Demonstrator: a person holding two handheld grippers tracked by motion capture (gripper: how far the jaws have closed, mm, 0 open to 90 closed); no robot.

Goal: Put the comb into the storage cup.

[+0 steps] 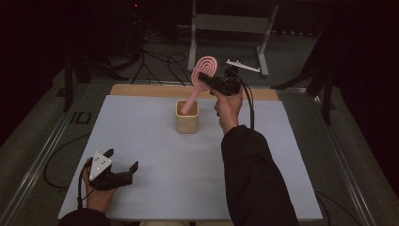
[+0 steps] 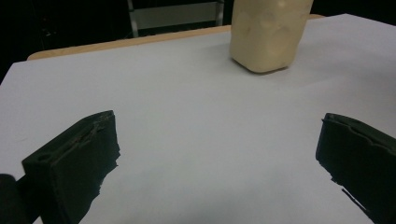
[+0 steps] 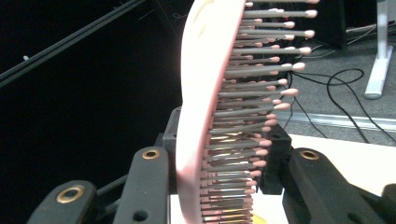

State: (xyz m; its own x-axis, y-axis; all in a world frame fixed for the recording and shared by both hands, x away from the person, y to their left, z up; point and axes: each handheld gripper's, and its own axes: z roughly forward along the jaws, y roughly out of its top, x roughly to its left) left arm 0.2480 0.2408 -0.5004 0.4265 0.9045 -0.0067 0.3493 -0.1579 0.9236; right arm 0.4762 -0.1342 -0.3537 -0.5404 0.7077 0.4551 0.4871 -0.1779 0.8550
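The right gripper [image 1: 205,78] pinched the pink hairbrush [image 1: 201,81], its handle down in the beige cup [image 1: 187,120] mid-counter [image 1: 155,136], while the left gripper [image 1: 123,162] sat spread near the front-left corner.

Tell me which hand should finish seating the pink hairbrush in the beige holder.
Right. The right gripper is already shut on the pink hairbrush head, with the handle tip inside the beige holder. The left gripper sits open near the white table's front edge, holding nothing.

Black tool [image 1: 123,170] — brass screws, dark sleeve [image 1: 254,174].
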